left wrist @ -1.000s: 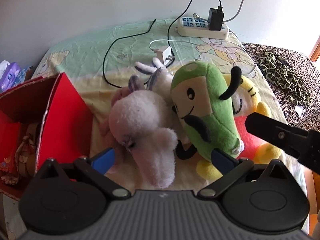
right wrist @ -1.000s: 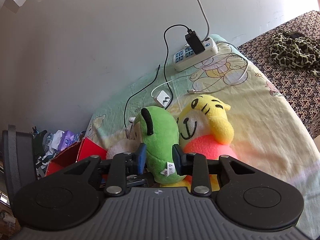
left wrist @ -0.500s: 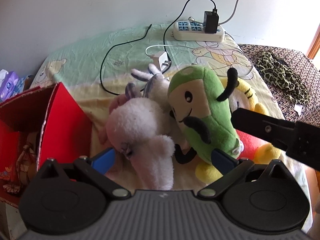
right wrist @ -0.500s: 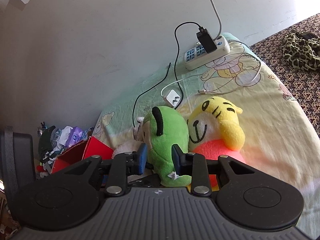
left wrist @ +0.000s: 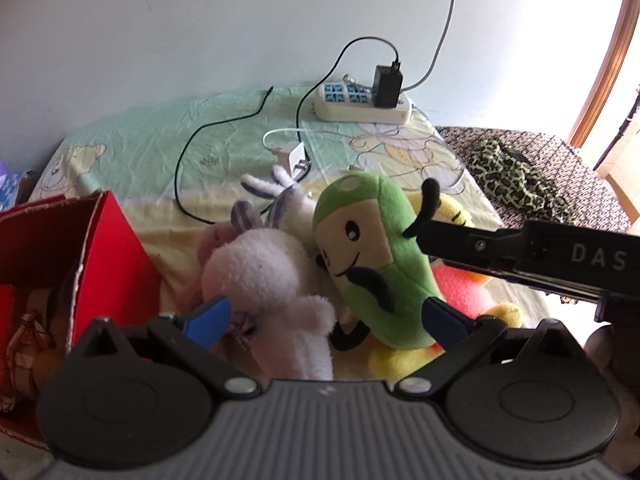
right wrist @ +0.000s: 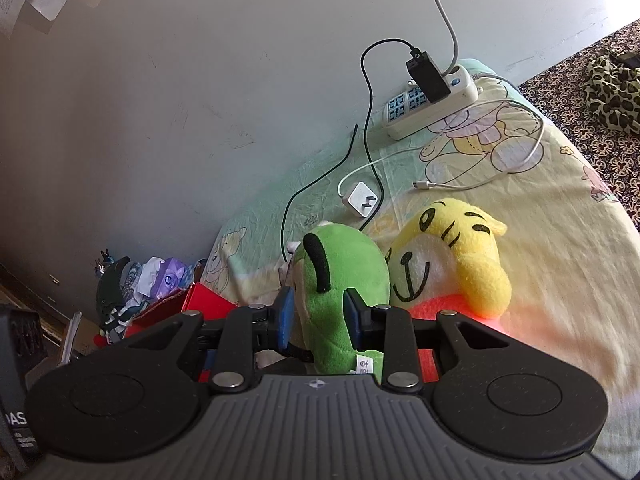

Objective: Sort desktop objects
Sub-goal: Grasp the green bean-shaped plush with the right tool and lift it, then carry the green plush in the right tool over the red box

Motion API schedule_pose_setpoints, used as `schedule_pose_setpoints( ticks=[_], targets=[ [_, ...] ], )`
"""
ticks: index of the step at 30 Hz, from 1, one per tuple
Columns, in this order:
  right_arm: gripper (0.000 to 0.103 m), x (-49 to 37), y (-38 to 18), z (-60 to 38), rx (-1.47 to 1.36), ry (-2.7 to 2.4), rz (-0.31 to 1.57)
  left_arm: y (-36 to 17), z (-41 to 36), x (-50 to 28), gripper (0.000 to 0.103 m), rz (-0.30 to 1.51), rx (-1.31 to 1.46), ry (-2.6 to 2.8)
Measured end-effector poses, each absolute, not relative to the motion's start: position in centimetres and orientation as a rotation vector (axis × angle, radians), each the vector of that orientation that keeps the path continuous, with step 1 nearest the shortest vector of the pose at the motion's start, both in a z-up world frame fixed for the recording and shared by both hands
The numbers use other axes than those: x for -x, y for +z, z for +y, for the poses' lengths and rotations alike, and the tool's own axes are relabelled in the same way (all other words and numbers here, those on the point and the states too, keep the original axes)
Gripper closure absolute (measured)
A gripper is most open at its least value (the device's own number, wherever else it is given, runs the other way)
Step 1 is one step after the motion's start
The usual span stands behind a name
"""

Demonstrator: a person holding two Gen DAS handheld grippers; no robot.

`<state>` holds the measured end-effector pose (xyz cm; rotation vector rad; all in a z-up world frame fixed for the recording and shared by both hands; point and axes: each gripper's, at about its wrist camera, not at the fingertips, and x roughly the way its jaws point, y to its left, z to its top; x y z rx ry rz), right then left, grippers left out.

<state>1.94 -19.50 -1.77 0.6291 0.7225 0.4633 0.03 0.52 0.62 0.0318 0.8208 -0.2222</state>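
**Green plush toy pinched for the move to the red box**

The right gripper (right wrist: 316, 320) is closed on the green plush toy (right wrist: 344, 276), its two blue-padded fingers pressing into the toy's lower body at the centre bottom of the right wrist view. The grip sits low on the body, near the sewn-in label, probably because that is the narrowest soft part that the fingers can squeeze. In the left wrist view the same toy (left wrist: 372, 256) stands nearly upright in the middle of the frame, with the right gripper's black arm reaching in from the right edge.

The left gripper (left wrist: 324, 316) is spread wide and holds nothing; its fingers straddle the white plush rabbit (left wrist: 272, 276), which leans against the green toy's left side. It looks placed to take the rabbit next, though that is only a guess.

A yellow plush toy (right wrist: 460, 256) lies just right of the green one, touching it. The red box (left wrist: 100, 264) stands open at the left of the left wrist view with something already inside, so it is likely the sorting bin. A power strip (left wrist: 360, 104) and loose cables lie in the upper part of the frame on the sheet-covered surface (left wrist: 140, 144), well clear of the toys.
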Motion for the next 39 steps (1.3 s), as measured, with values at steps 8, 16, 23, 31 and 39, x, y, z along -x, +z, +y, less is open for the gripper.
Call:
schedule_pose_setpoints(
  ticks=[8, 16, 23, 31, 39],
  targets=[
    [0.066, -3.8, -2.9, -19.7, -0.66, 0.497, 0.753, 0.3, -0.5, -1.5, 0.006, 0.78, 0.006, -0.365],
    [0.053, -5.4, -4.2, -20.1, -0.684, 0.493, 0.792, -2.7, -2.1, -4.4, 0.013, 0.869, 0.007, -0.406],
    [0.055, -6.0, -4.6, -19.9, -0.706, 0.527, 0.792, -3.7, -2.3, -5.0, 0.017, 0.881, 0.0, -0.386],
    [0.057, -5.6, -4.0, -20.0, -0.678, 0.536, 0.772, -3.0, -2.3, -4.7, 0.019, 0.876, -0.005, -0.392],
    [0.057, -2.9, -1.4, -19.6, -0.636, 0.54, 0.704, -0.6, -2.3, -2.0, 0.02, 0.813, -0.01, -0.392]
  ],
)
